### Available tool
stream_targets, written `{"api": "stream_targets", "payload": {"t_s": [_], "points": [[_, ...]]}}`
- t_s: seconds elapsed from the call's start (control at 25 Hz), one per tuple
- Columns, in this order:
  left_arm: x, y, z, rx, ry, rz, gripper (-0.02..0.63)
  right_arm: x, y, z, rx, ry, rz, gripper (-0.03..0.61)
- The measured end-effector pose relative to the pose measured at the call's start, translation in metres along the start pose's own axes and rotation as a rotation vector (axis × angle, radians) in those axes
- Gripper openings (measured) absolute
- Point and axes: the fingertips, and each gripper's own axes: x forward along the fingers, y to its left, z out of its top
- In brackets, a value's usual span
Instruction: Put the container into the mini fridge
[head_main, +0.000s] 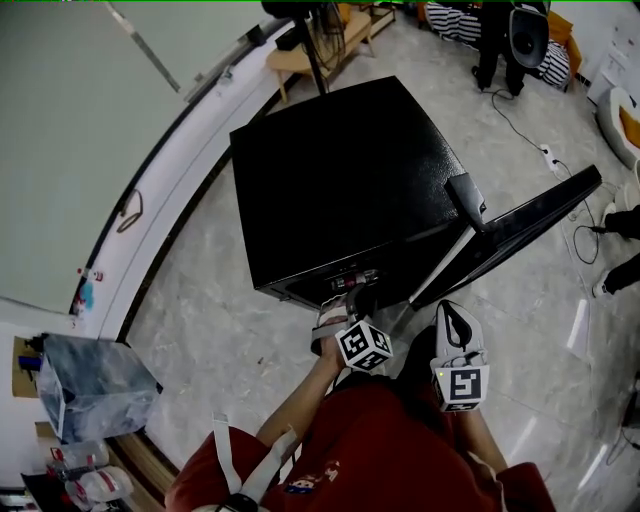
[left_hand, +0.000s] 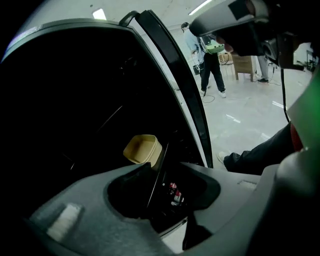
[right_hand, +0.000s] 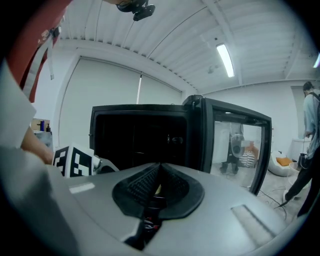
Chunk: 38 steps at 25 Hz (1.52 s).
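Observation:
The black mini fridge stands on the floor with its door swung open to the right. My left gripper reaches into the fridge's open front. In the left gripper view my left gripper is shut on the edge of a beige open container, which sits tilted inside the dark fridge interior. My right gripper hangs back just in front of the open door, jaws pressed together and empty. It looks at the fridge and the glass door.
The fridge door edge rises just right of the left gripper. A curved white wall base runs along the left. A plastic-wrapped box sits at the lower left. A cable lies on the floor and a person stands beyond.

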Motion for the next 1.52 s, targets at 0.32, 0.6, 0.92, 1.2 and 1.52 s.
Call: {"api": "stream_targets", "payload": {"t_s": [0.32, 0.6, 0.92, 1.2, 1.52], "points": [[-0.038, 0.010, -0.005, -0.152, -0.074, 0.067, 0.155, 0.004, 0.009, 0.001, 0.000, 0.003, 0.020, 0.002], [-0.071, 0.022, -0.007, -0.358, -0.189, 0.126, 0.153, 0.009, 0.019, 0.004, -0.003, -0.012, 0.053, 0.002], [-0.111, 0.052, 0.004, -0.538, -0.405, 0.201, 0.144, 0.012, 0.024, 0.010, -0.011, -0.026, 0.062, 0.002], [-0.130, 0.069, 0.001, -0.655, -0.506, 0.251, 0.143, 0.009, 0.023, 0.015, -0.011, -0.041, 0.043, 0.002], [-0.142, 0.071, -0.004, -0.691, -0.546, 0.280, 0.081, 0.011, 0.023, 0.016, -0.001, -0.048, 0.037, 0.002]]}}
